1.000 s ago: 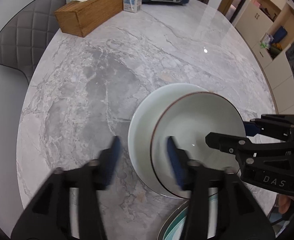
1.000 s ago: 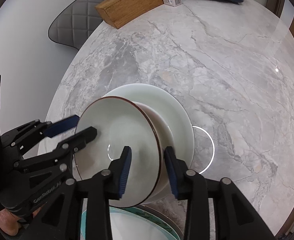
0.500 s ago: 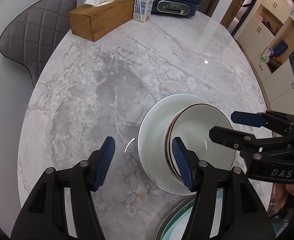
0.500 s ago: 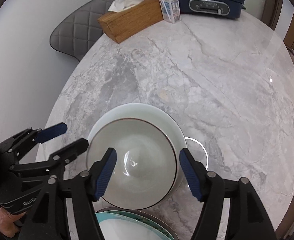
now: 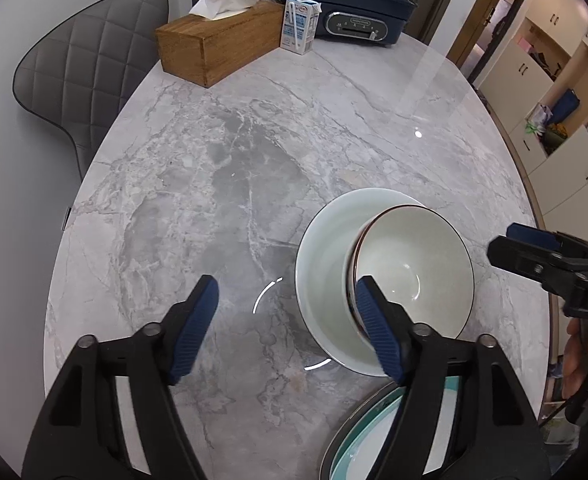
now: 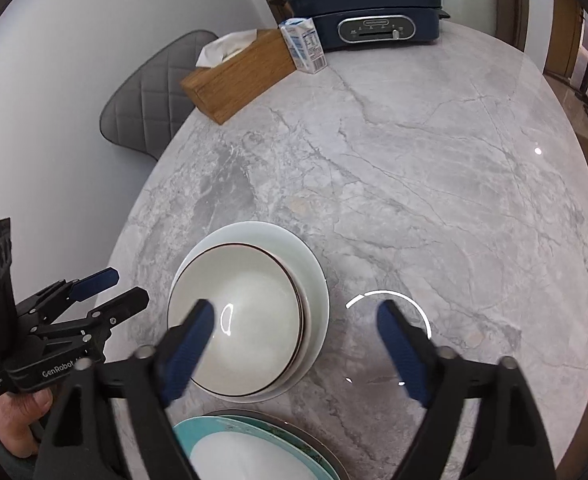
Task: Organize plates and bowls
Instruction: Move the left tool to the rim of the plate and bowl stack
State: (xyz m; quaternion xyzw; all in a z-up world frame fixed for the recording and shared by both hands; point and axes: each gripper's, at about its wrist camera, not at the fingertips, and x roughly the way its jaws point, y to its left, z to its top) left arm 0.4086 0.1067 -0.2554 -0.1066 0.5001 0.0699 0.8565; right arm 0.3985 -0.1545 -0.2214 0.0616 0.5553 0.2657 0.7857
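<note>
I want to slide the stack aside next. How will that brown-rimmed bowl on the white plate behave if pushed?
The brown-rimmed bowl looks glazed and rigid, so likely slippery and breakable. It sits off-centre on the white plate, toward one edge, so a push may skid or tip it. The polished marble table would probably let the plate slide too.

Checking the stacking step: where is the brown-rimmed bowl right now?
The brown-rimmed bowl sits nested in the white bowl on the marble table, near its front edge, just beyond the teal-rimmed plate; neither gripper holds it.
</note>
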